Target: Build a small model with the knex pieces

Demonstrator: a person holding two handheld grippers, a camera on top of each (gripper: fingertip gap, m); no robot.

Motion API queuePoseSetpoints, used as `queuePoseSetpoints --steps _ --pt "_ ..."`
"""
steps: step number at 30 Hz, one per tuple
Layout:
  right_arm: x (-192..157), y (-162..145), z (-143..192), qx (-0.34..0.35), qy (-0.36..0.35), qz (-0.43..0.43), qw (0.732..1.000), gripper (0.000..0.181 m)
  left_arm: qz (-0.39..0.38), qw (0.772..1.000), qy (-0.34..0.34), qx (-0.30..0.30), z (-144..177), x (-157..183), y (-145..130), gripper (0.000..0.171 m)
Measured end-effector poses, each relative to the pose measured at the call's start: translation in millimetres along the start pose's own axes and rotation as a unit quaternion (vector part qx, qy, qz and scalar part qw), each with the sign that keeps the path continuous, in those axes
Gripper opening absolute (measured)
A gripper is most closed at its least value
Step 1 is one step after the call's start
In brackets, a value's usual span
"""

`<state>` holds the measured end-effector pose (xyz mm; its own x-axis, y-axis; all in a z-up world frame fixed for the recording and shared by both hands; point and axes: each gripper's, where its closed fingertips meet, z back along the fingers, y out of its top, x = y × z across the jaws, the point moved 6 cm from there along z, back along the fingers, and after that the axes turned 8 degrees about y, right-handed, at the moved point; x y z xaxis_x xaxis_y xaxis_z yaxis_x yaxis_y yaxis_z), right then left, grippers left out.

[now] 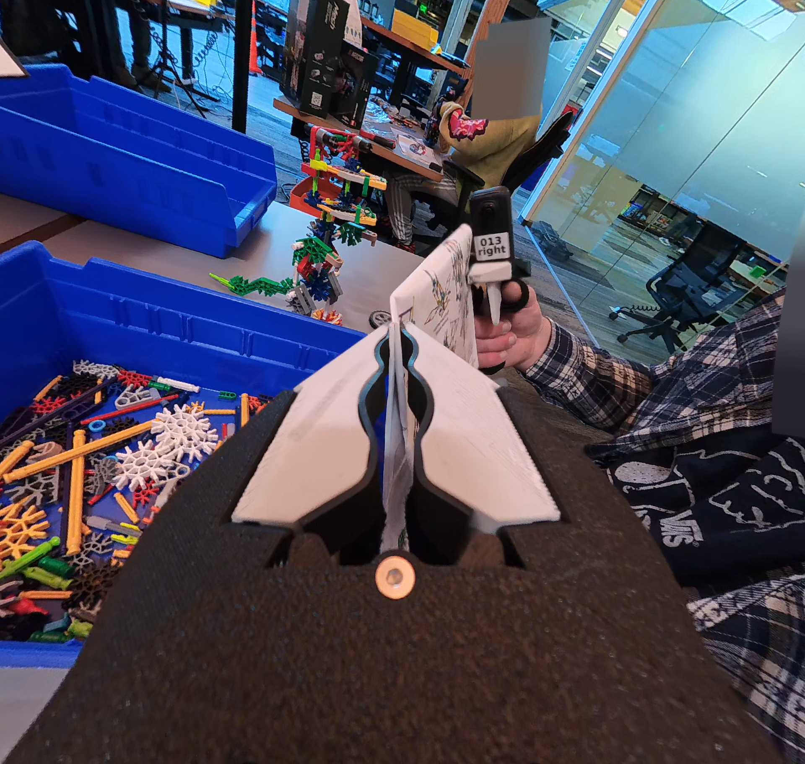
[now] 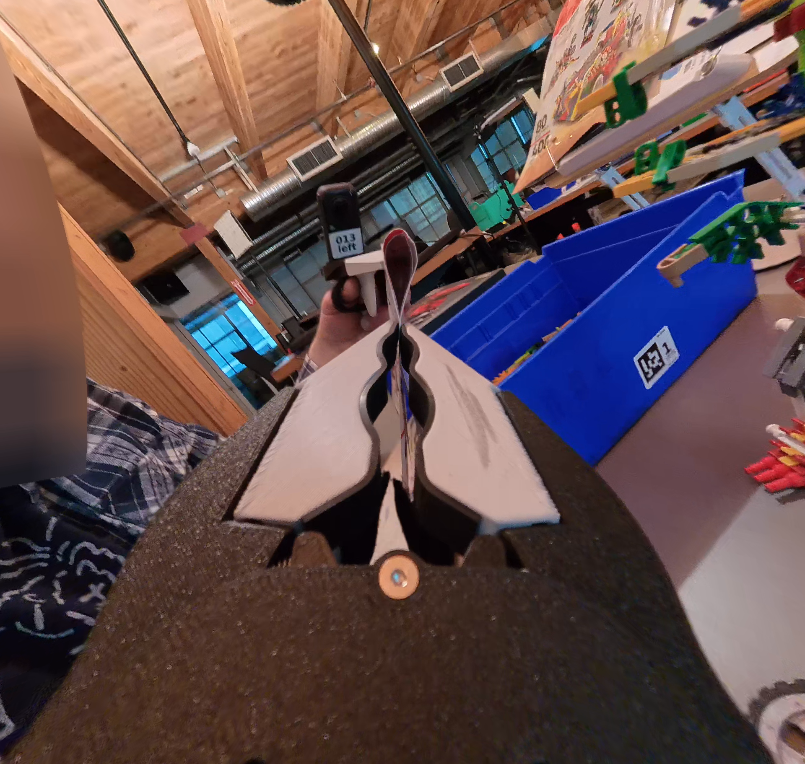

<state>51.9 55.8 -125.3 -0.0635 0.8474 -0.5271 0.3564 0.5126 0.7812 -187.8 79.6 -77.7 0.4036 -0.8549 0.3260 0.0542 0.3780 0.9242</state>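
The table (image 1: 270, 255) stretches ahead of my left claw (image 1: 397, 329), with a blue bin (image 1: 183, 320) of loose building pieces (image 1: 143, 451) just to its left and a colourful built model (image 1: 322, 260) standing beyond it. Both claws are clamped tight on one thin printed booklet (image 1: 440, 294), held in the air between them. My left claw pinches its lower edge, the pages rising ahead to my right claw (image 1: 490, 303). My right claw (image 2: 399, 329) pinches the sheets edge-on, the booklet (image 2: 398, 264) curling up toward the left claw beyond
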Motion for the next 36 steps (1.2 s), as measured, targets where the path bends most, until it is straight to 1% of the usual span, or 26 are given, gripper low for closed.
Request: queuePoseSetpoints --steps 4,7,9,11,13,16,18,22,25,36 --pt "-4.5 -4.6 -2.0 -0.043 -0.016 0.051 0.998 0.0 -0.022 0.999 -0.005 0.023 4.7 2.6 5.9 0.0" --pt "-9.7 -8.5 -4.7 -0.086 -0.041 0.122 0.988 0.0 -0.037 0.999 0.007 0.029 2.1 -0.7 5.9 0.0" --pt "-16.1 -8.7 -6.6 -0.1 -0.051 0.175 0.978 0.0 -0.034 0.999 0.004 0.033 2.2 -1.5 6.9 0.001" --pt "-24.5 -8.5 -8.9 -0.112 -0.067 0.251 0.959 0.0 -0.03 0.999 0.0 0.038 2.2 -1.6 8.1 0.003" --pt "-32.5 -12.4 -12.8 -0.137 -0.076 0.316 0.936 0.0 -0.026 0.999 0.005 0.04 0.5 -4.0 8.7 0.005" --pt "-35.3 -17.4 -16.1 -0.167 -0.09 0.361 0.913 0.0 -0.018 0.999 -0.001 0.046 0.6 -5.5 9.8 0.006" --pt "-36.5 -18.0 -16.6 -0.173 -0.101 0.389 0.899 0.0 -0.013 0.999 -0.007 0.05 0.4 -5.0 10.9 0.006" --pt "-44.2 -22.3 -21.8 -0.2 -0.122 0.461 0.856 0.0 -0.012 0.999 0.0 0.052 -0.6 -6.0 12.4 0.006" --pt "-47.3 -22.8 -24.1 -0.211 -0.136 0.491 0.835 0.0 -0.006 0.999 0.0 0.052 -1.2 -7.4 12.4 0.007" --pt "-47.6 -20.7 -23.8 -0.205 -0.136 0.483 0.84 0.0 -0.004 0.999 -0.003 0.053 2.2 -4.9 14.5 0.007"
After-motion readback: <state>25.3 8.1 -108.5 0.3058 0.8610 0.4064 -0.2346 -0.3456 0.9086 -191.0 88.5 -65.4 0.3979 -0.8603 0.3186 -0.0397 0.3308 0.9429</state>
